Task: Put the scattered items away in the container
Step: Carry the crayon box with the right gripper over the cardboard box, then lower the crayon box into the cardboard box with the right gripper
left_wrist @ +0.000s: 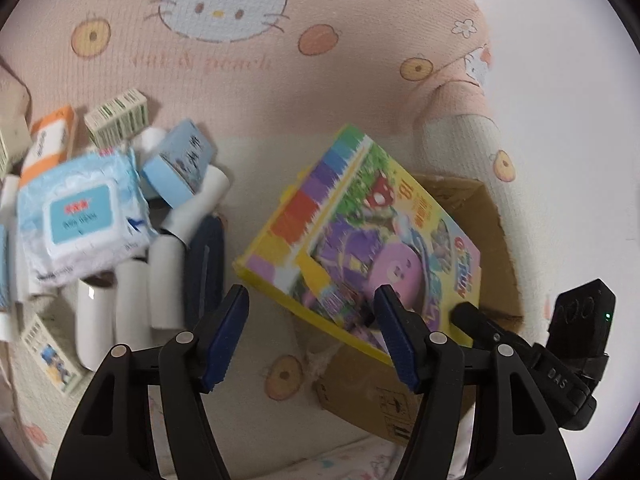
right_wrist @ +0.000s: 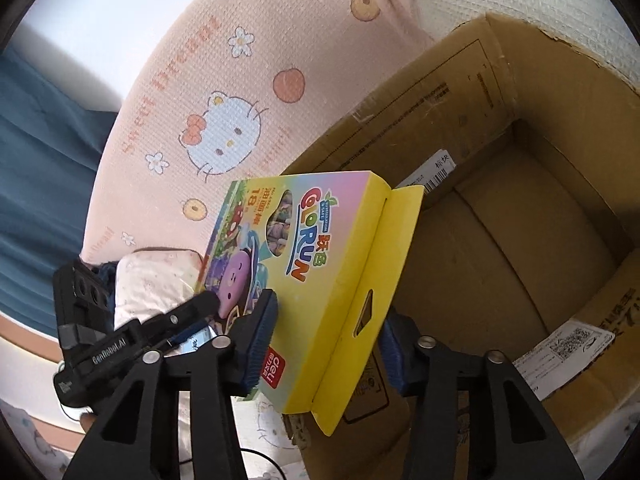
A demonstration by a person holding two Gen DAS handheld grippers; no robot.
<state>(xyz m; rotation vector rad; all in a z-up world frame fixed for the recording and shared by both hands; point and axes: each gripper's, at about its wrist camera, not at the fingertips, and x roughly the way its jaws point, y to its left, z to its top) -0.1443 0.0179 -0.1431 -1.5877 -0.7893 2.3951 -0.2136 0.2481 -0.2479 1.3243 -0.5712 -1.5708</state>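
Observation:
My right gripper [right_wrist: 326, 330] is shut on a yellow crayon box [right_wrist: 320, 264] and holds it tilted over the near rim of the open cardboard box [right_wrist: 520, 240]. The crayon box also shows in the left wrist view [left_wrist: 360, 236], above the cardboard box [left_wrist: 472, 208], with the right gripper's finger on it. My left gripper [left_wrist: 310, 332] is open and empty, just in front of the crayon box. Scattered items lie to the left: a wet wipes pack [left_wrist: 80, 216], a light blue box [left_wrist: 180, 164], several white tubes [left_wrist: 132, 308], a dark blue case [left_wrist: 206, 264].
A pink Hello Kitty cushion [left_wrist: 248, 60] rises behind the items. More small cartons [left_wrist: 118, 118] and an orange-and-white tube [left_wrist: 46, 140] lie at the far left. A card [left_wrist: 52, 356] lies near the left edge. Blue fabric [right_wrist: 36, 160] fills the right wrist view's left side.

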